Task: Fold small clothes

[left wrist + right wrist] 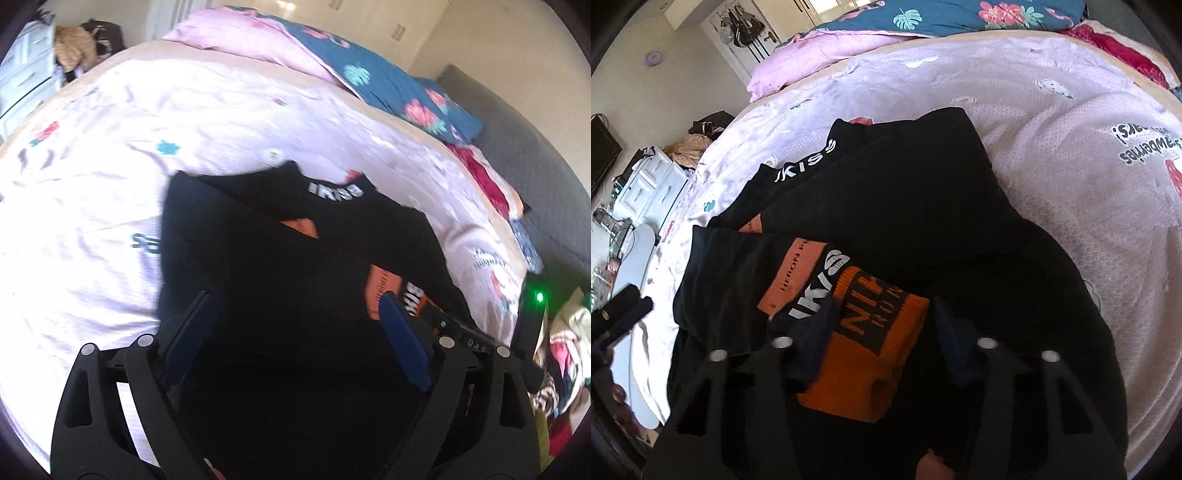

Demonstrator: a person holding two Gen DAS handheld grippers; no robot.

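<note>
The black clothes (pixel 905 192) lie piled on the pink bedsheet (pixel 1052 122), with an orange sock (pixel 860 369) on top. They look soft, light and floppy. The left gripper (pixel 295 339) is spread wide, holding nothing. The right gripper (pixel 882 325) sits half open around the sock; I cannot tell if it pinches. An edge or cuff looks best to grab.

Bright daylight, motion blur, fisheye warping

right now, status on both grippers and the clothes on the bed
Left gripper open over the black garment. Right gripper straddling the orange sock, grip unclear. Nothing blocking on the bed sheet.
</note>
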